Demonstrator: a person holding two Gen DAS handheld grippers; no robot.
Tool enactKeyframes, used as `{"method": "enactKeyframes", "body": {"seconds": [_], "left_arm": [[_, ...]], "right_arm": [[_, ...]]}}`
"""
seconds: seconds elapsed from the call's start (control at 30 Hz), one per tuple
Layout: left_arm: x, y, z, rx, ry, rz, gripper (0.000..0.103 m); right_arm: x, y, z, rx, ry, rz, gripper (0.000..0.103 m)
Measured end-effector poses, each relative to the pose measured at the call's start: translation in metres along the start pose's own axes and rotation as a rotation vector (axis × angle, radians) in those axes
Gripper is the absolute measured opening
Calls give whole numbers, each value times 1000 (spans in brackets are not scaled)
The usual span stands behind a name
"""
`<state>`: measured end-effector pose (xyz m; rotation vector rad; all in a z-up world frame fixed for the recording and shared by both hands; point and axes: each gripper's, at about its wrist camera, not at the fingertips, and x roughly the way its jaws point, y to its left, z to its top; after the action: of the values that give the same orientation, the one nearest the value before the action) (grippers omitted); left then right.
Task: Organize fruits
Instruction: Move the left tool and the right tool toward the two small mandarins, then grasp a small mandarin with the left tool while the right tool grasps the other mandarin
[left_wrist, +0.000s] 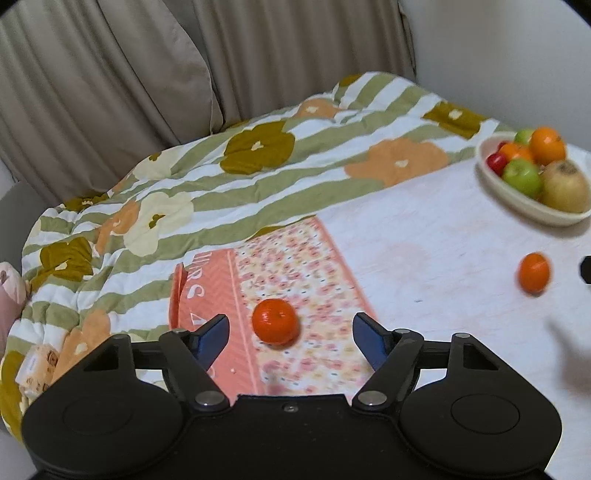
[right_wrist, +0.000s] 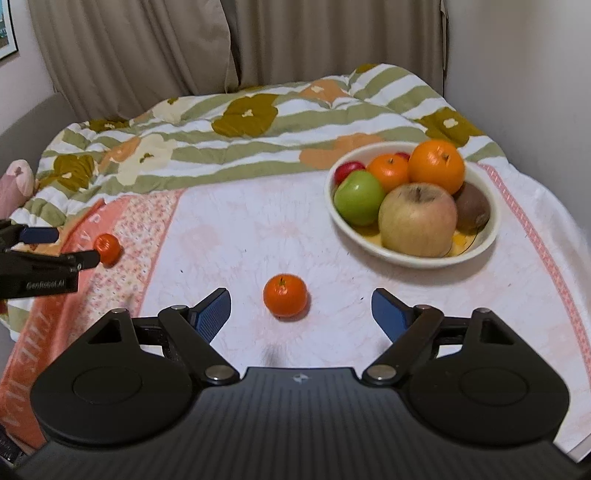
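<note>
A small tangerine (left_wrist: 275, 321) lies on the floral pink border of the cloth, between the open blue fingers of my left gripper (left_wrist: 291, 334); it also shows in the right wrist view (right_wrist: 108, 249). A second tangerine (right_wrist: 285, 296) lies on the white cloth just ahead of my open, empty right gripper (right_wrist: 301, 312); it also shows in the left wrist view (left_wrist: 533, 272). A cream bowl (right_wrist: 480, 240) at the right holds oranges, green and yellow apples, a red fruit and a brown fruit. The bowl also shows in the left wrist view (left_wrist: 495, 184).
A striped floral quilt (right_wrist: 240, 125) is bunched behind the cloth, below beige curtains (right_wrist: 147, 44). A white wall (right_wrist: 524, 74) stands at the right. A pink soft toy (right_wrist: 16, 181) lies at the far left. A small packet (left_wrist: 37, 365) rests at the quilt's left edge.
</note>
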<state>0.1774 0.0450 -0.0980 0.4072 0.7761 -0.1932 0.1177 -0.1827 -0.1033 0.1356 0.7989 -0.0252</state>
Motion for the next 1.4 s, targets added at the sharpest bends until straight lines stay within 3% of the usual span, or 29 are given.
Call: {"method": "enactKeyframes", "body": {"seconds": [0.23, 0.37, 0.5, 0.57, 0.6, 0.7, 1.17, 1.3, 1.4], "left_arm": [[40, 2, -8, 58, 45, -4, 70], [50, 2, -9, 58, 49, -1, 70], [59, 5, -6, 48, 56, -9, 63], [61, 6, -5, 46, 50, -11, 62], [62, 8, -4, 42, 49, -13, 58], [64, 10, -3, 31, 54, -9, 42], [53, 15, -8, -3, 68, -46, 42], [45, 11, -9, -16, 60, -51, 42], [39, 9, -8, -26, 55, -57, 42]], "right_arm": [[32, 9, -13, -6, 29, -28, 94], [44, 14, -17, -18, 41, -40, 93], [54, 18, -18, -25, 52, -41, 91], [58, 19, -17, -26, 56, -41, 85], [60, 20, -17, -26, 62, -39, 81], [66, 20, -15, -14, 75, -32, 79], [79, 25, -6, -35, 77, -31, 69], [83, 23, -4, -42, 76, -33, 63], [85, 23, -2, -62, 80, -26, 52]]}}
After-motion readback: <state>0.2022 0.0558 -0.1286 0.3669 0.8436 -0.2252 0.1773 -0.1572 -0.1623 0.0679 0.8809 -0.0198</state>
